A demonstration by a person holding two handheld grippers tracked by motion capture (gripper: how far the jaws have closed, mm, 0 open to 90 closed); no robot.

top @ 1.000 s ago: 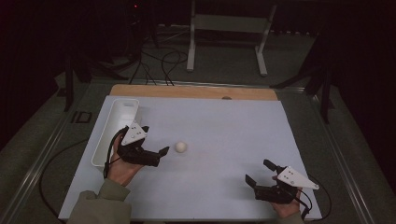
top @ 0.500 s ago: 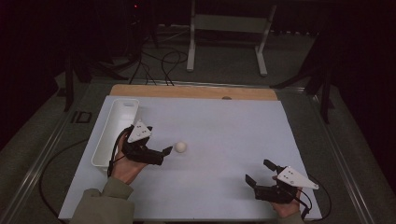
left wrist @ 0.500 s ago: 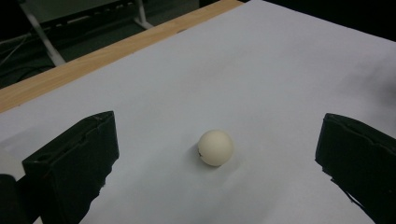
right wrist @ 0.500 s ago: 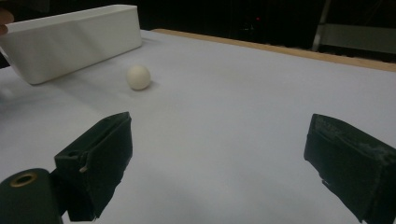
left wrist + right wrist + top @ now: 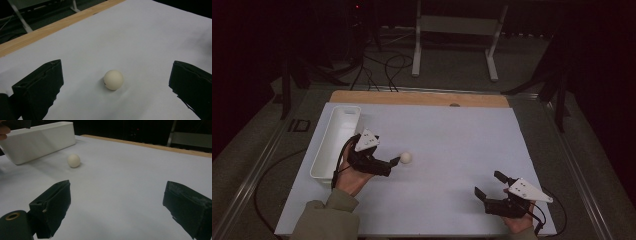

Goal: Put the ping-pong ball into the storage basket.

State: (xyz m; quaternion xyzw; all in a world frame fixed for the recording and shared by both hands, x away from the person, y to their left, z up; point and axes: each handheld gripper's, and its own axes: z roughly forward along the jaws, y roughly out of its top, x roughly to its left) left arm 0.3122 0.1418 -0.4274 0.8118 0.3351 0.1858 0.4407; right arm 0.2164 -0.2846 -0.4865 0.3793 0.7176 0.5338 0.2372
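**Ball ahead of spread left jaws, not yet held**

Tray [image 5: 336,142] long, white, narrow, lying just behind and to the outer side of the left gripper [image 5: 393,162], apart from it. Left gripper low over the white table cover [image 5: 452,140], jaws spread wide, nothing between the pads. Ball [image 5: 406,158] resting on the cover just beyond the fingertips; from the left gripper view, ball [image 5: 113,79] centred in the gap but a little forward of both fingers [image 5: 40,87], touching neither. Round, so no long axis to line up with; any approach angle serves. Probably only a short push forward needed before closing, with care not to nudge the ball into a roll. Nothing standing between fingers and ball.

Right gripper [image 5: 491,186] well apart, near the front edge of the cover, jaws likewise wide open and empty. From the right gripper view, ball [image 5: 74,160] far ahead and off toward its left finger [image 5: 51,207], tray [image 5: 37,141] behind it. Left gripper clearly the nearer one.
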